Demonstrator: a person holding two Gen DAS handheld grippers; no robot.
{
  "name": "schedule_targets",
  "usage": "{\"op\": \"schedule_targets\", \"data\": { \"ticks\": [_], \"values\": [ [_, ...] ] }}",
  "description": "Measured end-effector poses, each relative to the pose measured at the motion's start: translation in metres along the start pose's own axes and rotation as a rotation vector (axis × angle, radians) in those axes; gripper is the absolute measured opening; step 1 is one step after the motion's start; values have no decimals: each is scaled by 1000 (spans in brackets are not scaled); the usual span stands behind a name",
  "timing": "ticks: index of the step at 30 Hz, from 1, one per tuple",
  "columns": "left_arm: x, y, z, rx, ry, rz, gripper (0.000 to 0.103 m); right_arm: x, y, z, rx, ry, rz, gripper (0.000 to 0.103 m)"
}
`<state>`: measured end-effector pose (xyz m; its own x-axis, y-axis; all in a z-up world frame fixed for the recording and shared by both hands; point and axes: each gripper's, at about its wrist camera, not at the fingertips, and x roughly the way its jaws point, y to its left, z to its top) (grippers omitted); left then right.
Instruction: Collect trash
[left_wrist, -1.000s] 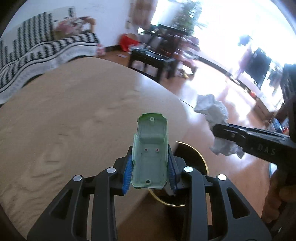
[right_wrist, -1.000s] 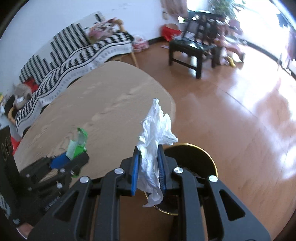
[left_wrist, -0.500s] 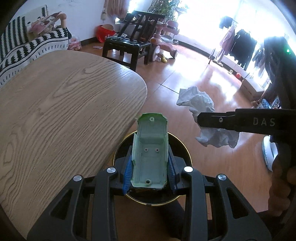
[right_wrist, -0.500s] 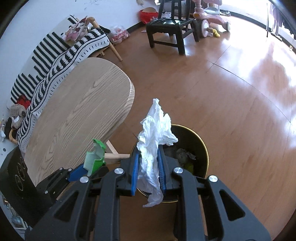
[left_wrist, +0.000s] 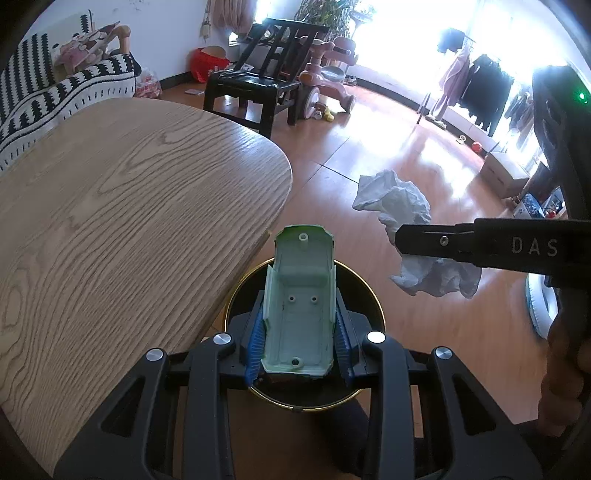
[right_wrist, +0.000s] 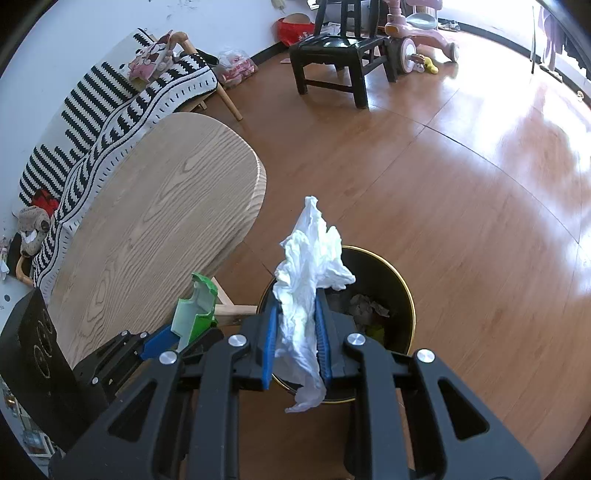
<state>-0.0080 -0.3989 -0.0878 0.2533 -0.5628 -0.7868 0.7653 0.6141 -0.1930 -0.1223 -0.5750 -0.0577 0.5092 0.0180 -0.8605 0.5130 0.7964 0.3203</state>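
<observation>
Low in the frame, the left hand-held gripper (left_wrist: 299, 332) clenches a green plastic shell (left_wrist: 300, 302) and the right hand-held gripper (right_wrist: 295, 332) a crumpled tissue (right_wrist: 308, 280), both above the black bin (right_wrist: 400, 291). Next, I judge, both need releasing.

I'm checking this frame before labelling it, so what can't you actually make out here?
- Black gold-rimmed trash bin, left wrist view: mostly hidden behind the pale green plastic shell.
- Bin contents, right wrist view: dark, partly covered by the crumpled white tissue.
- Person's hand: cut off by the frame edge.
</observation>
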Motion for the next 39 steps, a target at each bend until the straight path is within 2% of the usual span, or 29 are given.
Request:
{"op": "schedule_targets", "data": {
  "ticks": [11,13,15,16,17,18,25,28,32,36,39],
  "values": [
    [6,-4,1,9,11,-1,33,2,-1,1,10,-3,1,20],
    [8,-5,1,11,12,-3,35,1,-2,1,16,-5,-1,22],
    [8,-6,1,13,11,-5,42,1,-2,1,20,-8,-1,30],
    [7,-6,1,13,7,-7,51,1,-4,1,19,-8,1,35],
    [7,-7,1,12,3,-7,57,0,-4,1,20,-12,-1,46],
    [6,-7,1,11,-3,-8,58,0,-4,2,21,-17,-3,54],
    [2,-7,2,9,-12,-7,67,-3,-4,2,22,-31,-8,55],
    [-7,-5,3,8,-24,-1,78,-5,-1,3,18,-42,-11,63],
    [-31,7,3,-8,-68,44,92,-11,16,6,-13,-80,-23,79],
    [-63,31,1,-31,-100,90,94,-19,44,10,-50,-127,-23,86],
    [-91,63,-4,-78,-115,162,95,-24,72,12,-81,-160,-1,91]
  ]
}}
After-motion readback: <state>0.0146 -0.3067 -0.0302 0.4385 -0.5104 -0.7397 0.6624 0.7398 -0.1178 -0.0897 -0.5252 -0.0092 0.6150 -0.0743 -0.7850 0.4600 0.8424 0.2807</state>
